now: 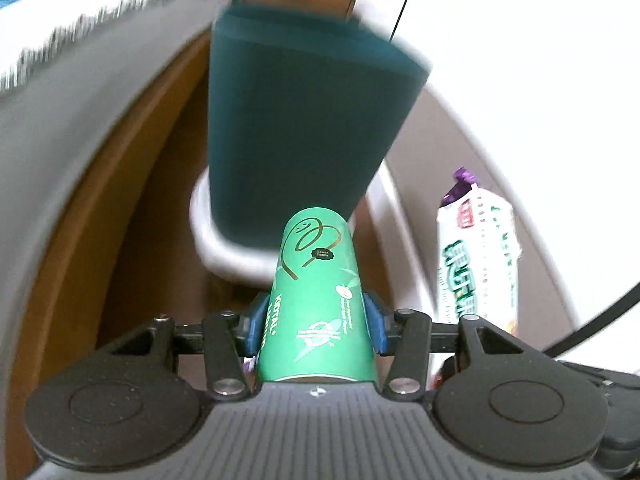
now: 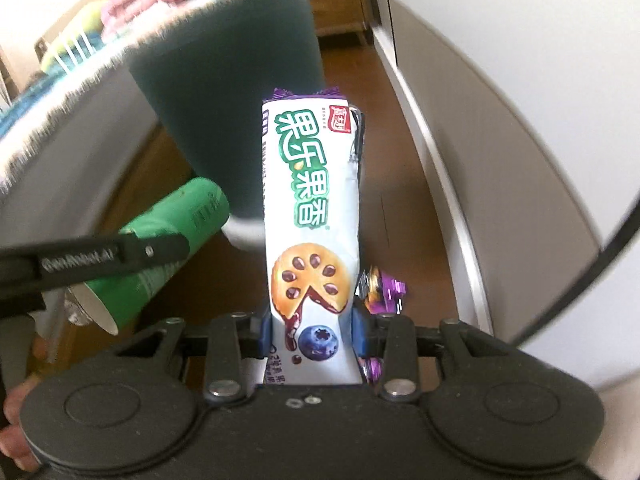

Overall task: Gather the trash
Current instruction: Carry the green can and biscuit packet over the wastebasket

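My left gripper [image 1: 316,320] is shut on a green paper cup [image 1: 316,300], its blue pads pressed on both sides and the cup's base pointing forward. A tall dark teal bin [image 1: 304,120] with a white foot stands ahead on the wooden floor. My right gripper [image 2: 312,332] is shut on a white biscuit wrapper [image 2: 310,216] with a blueberry picture, held upright. A scrap of purple wrapper [image 2: 384,288] sticks out beside its right pad. In the right wrist view the green cup [image 2: 160,248] hangs at the left, before the teal bin [image 2: 232,112]. The biscuit wrapper [image 1: 476,260] shows at the right of the left wrist view.
A grey fringed cover [image 1: 80,120] fills the left side. A white panel [image 2: 500,160] runs along the right, with brown floor [image 2: 360,120] between them. Low wooden furniture [image 2: 336,4] stands at the back. A person's hand [image 2: 16,432] shows at the lower left.
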Available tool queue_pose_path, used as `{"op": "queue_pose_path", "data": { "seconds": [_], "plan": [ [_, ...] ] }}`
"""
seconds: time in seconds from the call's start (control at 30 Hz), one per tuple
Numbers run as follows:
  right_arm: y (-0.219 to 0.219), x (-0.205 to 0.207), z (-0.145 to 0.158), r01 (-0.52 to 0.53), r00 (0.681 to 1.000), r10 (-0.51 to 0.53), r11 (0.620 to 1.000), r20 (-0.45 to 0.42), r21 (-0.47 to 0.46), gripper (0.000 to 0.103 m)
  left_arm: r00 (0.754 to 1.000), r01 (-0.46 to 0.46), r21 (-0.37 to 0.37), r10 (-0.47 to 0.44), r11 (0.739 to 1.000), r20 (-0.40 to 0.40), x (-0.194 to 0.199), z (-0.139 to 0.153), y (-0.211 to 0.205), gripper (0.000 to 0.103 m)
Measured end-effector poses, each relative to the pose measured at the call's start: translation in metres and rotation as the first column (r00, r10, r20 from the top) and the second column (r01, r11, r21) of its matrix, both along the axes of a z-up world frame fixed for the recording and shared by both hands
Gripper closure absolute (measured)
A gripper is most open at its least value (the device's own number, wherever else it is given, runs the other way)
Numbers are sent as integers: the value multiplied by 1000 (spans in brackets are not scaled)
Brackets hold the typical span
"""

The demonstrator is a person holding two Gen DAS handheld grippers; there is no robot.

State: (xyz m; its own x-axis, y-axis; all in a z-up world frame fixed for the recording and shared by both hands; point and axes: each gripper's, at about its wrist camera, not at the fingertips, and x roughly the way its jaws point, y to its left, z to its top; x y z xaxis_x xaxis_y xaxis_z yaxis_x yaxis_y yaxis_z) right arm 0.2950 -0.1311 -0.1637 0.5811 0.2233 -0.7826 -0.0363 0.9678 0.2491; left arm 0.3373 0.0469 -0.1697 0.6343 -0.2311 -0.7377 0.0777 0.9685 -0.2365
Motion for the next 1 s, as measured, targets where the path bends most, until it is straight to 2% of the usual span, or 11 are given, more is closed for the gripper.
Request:
{"op": "queue_pose_path", "data": {
  "seconds": [0.3, 0.5, 0.67, 0.8, 1.0],
  "plan": [
    [21, 40, 81, -41, 984, 44, 999, 173, -20, 67, 986, 31, -21, -28, 999, 162, 41, 94, -3, 55],
    [26, 83, 116, -37, 976, 36, 999, 215, 2, 67, 964, 23, -16, -18, 1000, 264, 74, 139, 0, 55],
    [41, 128, 132, -30, 966, 46, 997, 254, -64, 67, 959, 4, -1, -3, 1000, 284, 121, 149, -1, 55],
    [52, 161, 135, -28, 964, 56, 994, 259, -110, 67, 960, -17, 22, 10, 1000, 280, 139, 150, 2, 55],
    [67, 209, 115, -26, 974, 61, 987, 220, -158, 67, 972, -54, 54, 40, 997, 232, 179, 126, 13, 55]
  ]
}}
